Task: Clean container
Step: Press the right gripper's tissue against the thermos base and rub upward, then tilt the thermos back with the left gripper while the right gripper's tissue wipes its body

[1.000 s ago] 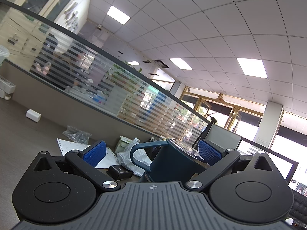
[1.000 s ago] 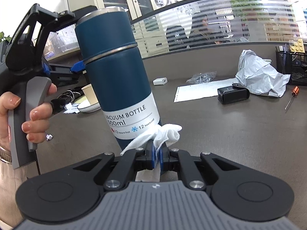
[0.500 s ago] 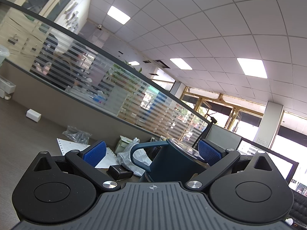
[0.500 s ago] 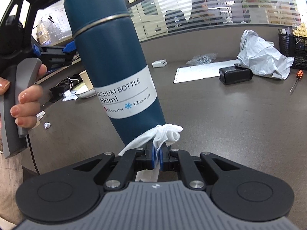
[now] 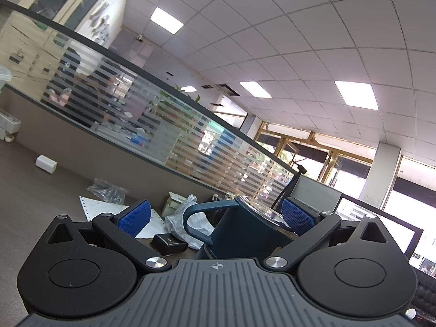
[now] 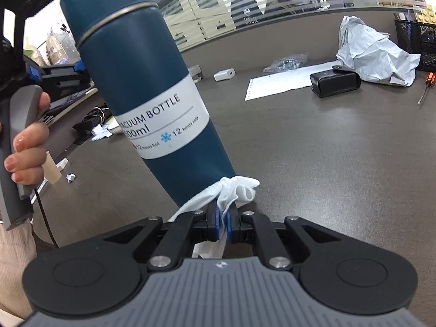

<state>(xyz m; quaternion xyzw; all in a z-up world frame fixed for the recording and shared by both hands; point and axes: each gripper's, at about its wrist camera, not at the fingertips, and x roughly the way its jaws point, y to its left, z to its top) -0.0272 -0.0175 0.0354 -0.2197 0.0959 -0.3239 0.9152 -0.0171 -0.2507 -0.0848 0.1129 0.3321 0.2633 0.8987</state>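
Note:
A dark blue vacuum bottle (image 6: 141, 81) with a white label leans to the left over the brown table (image 6: 327, 163). My left gripper (image 5: 215, 215) is shut on its capped top (image 5: 245, 229), with the carry handle (image 5: 190, 218) lying inside the jaws. In the right wrist view a hand (image 6: 27, 150) grips that tool at the far left. My right gripper (image 6: 223, 219) is shut on a white cloth (image 6: 234, 190). The cloth presses against the bottle's lower end, which it hides.
Behind the bottle lie a black case (image 6: 333, 83), a paper sheet (image 6: 280, 81), a crumpled white bag (image 6: 376, 54), a mesh basket (image 6: 417, 43), a screwdriver (image 6: 425, 87) and a white adapter (image 6: 224, 74). Cables and scraps (image 6: 92, 125) lie at the left. A glass partition runs behind.
My right gripper has slid down the bottle's side with the cloth, toward its lower end, and the bottle looms larger. The left gripper's view is the same.

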